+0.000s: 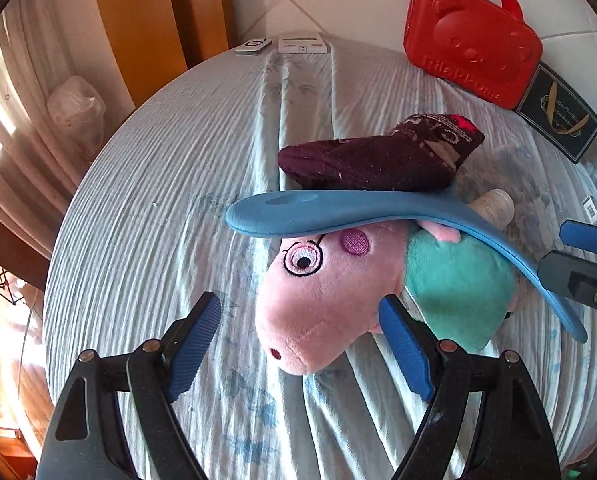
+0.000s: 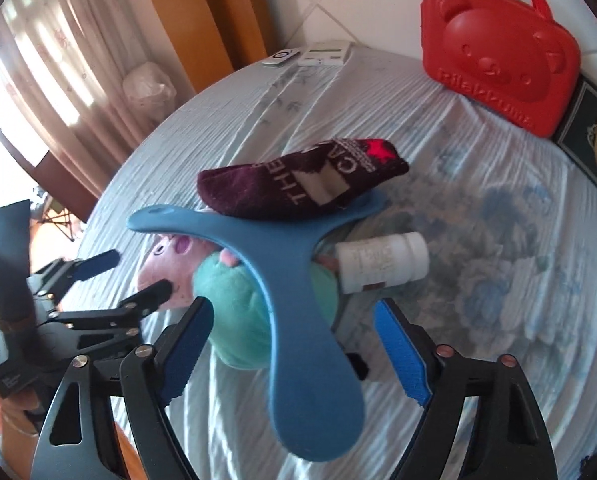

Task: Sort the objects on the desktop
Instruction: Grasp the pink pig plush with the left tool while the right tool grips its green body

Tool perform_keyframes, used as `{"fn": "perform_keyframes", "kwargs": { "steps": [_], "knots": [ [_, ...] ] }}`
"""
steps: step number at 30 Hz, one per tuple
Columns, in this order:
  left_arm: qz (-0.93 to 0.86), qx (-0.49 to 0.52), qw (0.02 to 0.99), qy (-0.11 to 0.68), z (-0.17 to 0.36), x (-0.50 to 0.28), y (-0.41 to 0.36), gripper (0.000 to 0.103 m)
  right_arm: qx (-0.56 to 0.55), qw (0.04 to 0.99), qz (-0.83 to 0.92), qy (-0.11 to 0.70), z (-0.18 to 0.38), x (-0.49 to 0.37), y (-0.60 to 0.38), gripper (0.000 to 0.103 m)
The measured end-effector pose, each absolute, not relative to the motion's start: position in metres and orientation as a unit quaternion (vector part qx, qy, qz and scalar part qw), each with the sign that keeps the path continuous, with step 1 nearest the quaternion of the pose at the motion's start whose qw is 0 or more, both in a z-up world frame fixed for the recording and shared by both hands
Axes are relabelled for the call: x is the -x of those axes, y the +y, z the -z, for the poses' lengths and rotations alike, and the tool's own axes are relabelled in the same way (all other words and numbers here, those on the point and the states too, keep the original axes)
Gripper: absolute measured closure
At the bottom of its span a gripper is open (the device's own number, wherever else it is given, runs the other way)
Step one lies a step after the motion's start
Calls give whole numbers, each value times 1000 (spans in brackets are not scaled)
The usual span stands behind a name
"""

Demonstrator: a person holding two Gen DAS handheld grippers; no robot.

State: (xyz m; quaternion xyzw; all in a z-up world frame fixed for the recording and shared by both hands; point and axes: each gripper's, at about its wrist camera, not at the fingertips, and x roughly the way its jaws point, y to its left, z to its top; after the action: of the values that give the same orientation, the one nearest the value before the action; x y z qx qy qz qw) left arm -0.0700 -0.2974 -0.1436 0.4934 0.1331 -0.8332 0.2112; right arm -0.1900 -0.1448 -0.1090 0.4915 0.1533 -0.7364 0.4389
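**Desk:** Right wrist view: what sits nearest the right gripper (image 2: 290, 344)?

**Photographer:** Spread, gripping nothing; the blue boomerang (image 2: 294, 280) runs between its fingers, over the plush pig (image 2: 234, 292). Beyond: sock (image 2: 298, 184), pill bottle (image 2: 382, 264).

**Desk:** Risk?

**Photographer:** Lifting the boomerang likely dumps the sock. Left gripper (image 1: 298, 344), also spread, brackets the pig's snout.

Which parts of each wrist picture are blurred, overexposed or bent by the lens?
Left wrist view: sharp on the plush pig; window light burns out the lower left; the table edge curves with fisheye distortion. Right wrist view: the blue three-armed toy and left gripper look smeared; the curtain is overexposed.
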Motion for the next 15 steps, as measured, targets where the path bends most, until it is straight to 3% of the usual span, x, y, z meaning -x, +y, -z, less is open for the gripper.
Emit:
{"fn": "perform_keyframes", "kwargs": {
  "steps": [5,9,15],
  "knots": [
    [838,-513,156,100,162,81,-291,22,-508,429,737,119,111,178,-117,18],
    [847,-507,143,72,165,84,-286,22,-525,417,736,95,127,169,-94,6],
    [843,-518,129,70,180,87,-292,21,-530,431,727,70,161,168,-119,5]
  ]
}}
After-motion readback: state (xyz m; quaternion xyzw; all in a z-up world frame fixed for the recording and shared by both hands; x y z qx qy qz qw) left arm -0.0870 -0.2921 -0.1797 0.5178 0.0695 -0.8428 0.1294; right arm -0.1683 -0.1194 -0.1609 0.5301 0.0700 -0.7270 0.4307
